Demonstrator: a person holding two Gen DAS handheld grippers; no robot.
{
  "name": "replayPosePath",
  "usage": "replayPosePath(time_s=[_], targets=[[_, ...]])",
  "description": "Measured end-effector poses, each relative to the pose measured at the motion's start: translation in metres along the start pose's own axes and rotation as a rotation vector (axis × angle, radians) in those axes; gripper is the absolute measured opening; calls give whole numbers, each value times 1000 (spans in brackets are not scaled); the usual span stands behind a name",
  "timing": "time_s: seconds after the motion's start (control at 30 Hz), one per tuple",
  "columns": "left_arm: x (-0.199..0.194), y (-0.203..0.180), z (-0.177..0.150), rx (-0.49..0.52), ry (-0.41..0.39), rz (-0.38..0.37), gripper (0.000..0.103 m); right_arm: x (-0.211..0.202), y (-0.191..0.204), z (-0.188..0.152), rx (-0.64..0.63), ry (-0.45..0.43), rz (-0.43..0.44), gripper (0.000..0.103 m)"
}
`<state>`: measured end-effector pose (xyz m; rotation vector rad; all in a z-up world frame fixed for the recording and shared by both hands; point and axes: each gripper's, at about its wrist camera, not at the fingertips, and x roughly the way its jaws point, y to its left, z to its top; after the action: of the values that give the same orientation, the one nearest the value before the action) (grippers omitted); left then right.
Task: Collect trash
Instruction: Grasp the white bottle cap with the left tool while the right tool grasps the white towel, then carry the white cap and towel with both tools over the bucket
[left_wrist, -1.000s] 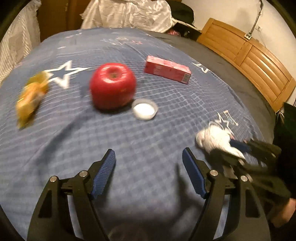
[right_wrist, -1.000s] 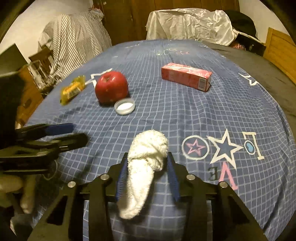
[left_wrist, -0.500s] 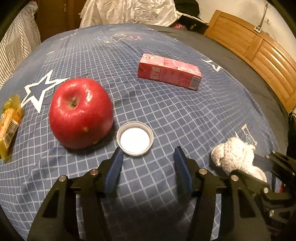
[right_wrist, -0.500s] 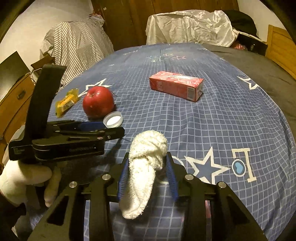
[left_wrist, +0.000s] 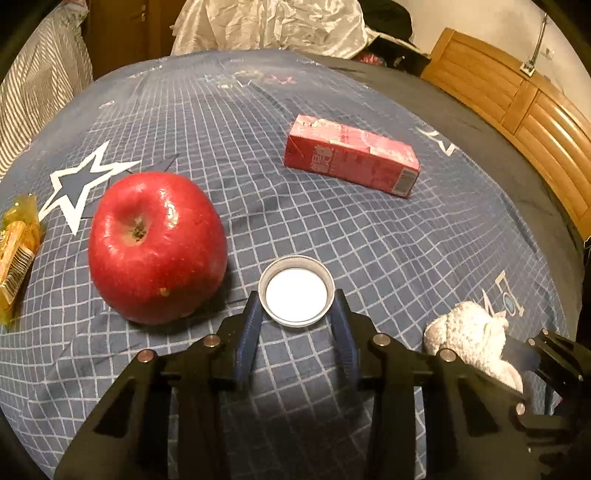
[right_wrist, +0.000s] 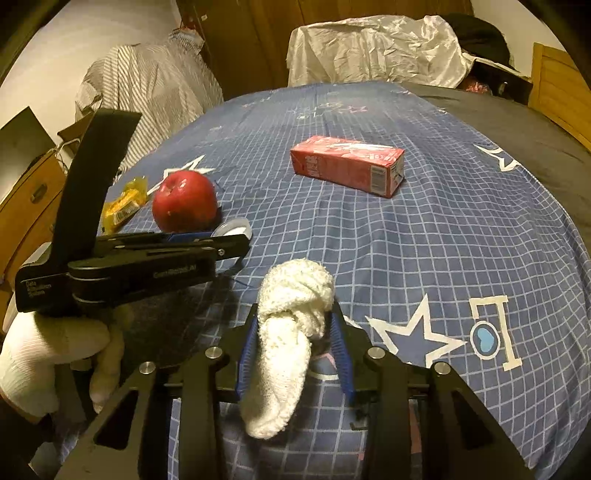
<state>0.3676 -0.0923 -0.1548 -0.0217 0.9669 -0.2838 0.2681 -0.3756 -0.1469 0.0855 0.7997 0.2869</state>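
blue checked bedding (left_wrist: 388, 258) covers the bed. right gripper (right_wrist: 293, 332) is clamped on the white sock (right_wrist: 284, 339), so one piece is picked up. left gripper (left_wrist: 297, 314) is low, its jaws apart on each side of the bottle cap (left_wrist: 296, 291) beside the apple (left_wrist: 157, 245). the red carton (left_wrist: 351, 158) and yellow wrapper (left_wrist: 16, 254) lie untouched.

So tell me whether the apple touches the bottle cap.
Apart. The left wrist view shows a strip of blue sheet between the apple and the cap.
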Motion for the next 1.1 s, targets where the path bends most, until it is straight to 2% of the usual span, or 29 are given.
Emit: replayPosePath(time_s=[0.1,0.27,0.53,0.7,0.87,1.1], targets=[[-13,-1,-3,-3,-53,9,37,-10,2,-2,-3,-52,-19,35],[-61,-2,-24,18,-157,34,37,-38,15,-3,-13,-152,-26,35],[-173,21,-78,-33,-356,94,37,-105,78,-15,-99,-319,-4,35],[-228,23,-107,-45,-461,141,37,-147,112,-25,-121,-413,-29,35],[-254,22,-122,-48,-514,174,37,-179,138,-35,-139,-468,-69,35],[-268,26,-125,-63,-528,171,37,-195,155,-42,-146,-453,-59,35]])
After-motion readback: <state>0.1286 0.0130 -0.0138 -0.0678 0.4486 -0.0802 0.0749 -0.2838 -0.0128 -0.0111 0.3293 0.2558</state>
